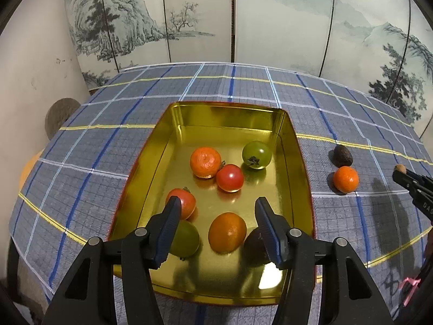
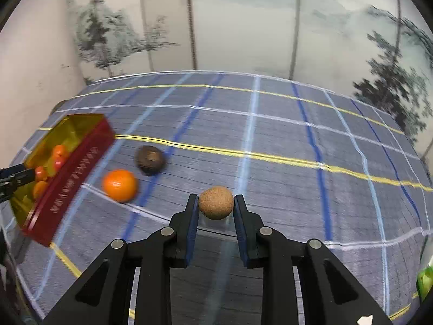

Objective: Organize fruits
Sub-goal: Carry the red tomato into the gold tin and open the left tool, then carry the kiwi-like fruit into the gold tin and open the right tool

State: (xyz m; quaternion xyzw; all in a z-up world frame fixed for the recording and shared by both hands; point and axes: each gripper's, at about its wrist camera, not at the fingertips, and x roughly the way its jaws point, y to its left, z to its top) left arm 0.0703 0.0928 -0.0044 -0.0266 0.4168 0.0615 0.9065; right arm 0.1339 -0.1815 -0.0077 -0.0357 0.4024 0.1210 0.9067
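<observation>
Right tool (image 2: 216,203) clamping brown ball (image 2: 216,202), red tin's (image 2: 67,178) lettering unreadable

Black hand-held gripper (image 1: 216,204), blue pads (image 1: 173,227), silver pivot screws

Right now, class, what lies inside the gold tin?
The gold tin holds seven fruits: two orange, two red, two green, one dark. The left gripper's fingers partly cover the dark one.

We could read little. On the right gripper (image 1: 400,170), at the right edge of the left wrist view, pale letters "OAS" stood on its black body. The tin's (image 2: 67,187) red outer side, at the left of the right wrist view, carried a row of pale marks, too blurred to read.
</observation>
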